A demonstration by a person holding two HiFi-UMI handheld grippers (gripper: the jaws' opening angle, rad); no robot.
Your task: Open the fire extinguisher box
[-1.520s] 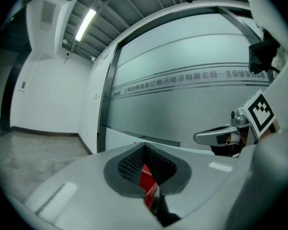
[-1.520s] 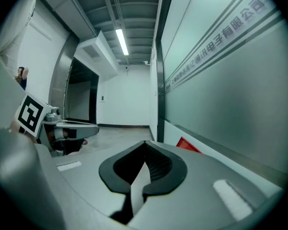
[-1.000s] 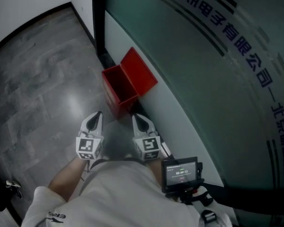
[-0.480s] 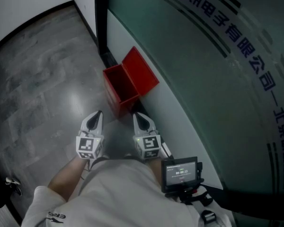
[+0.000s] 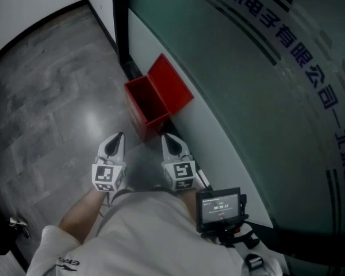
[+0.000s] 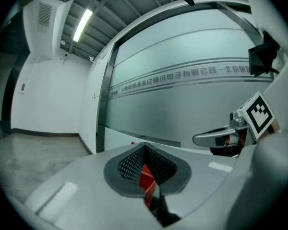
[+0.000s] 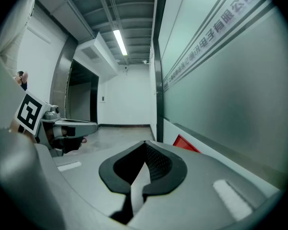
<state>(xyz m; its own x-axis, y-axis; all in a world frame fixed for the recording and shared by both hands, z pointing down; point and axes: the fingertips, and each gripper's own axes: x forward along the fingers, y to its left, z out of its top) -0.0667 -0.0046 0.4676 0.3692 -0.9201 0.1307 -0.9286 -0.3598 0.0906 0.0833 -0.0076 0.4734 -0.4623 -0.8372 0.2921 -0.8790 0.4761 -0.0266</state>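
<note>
The red fire extinguisher box point(image 5: 142, 105) stands on the floor against the frosted glass wall. Its lid point(image 5: 171, 87) is swung up and leans back on the glass, and the inside looks empty. My left gripper point(image 5: 117, 138) and right gripper point(image 5: 167, 138) hover side by side just short of the box, close to my body. Both are shut with nothing between their jaws. In the left gripper view, a strip of the red box point(image 6: 146, 178) shows below the gripper's point(image 6: 145, 147) tips. The right gripper view shows its gripper point(image 7: 145, 145) and the lid's corner point(image 7: 185, 143) at right.
The frosted glass wall point(image 5: 247, 68) with blue lettering runs along the right. A black frame post point(image 5: 121, 22) stands behind the box. Grey stone floor point(image 5: 46, 96) spreads to the left. A small screen device point(image 5: 220, 209) is strapped at my chest.
</note>
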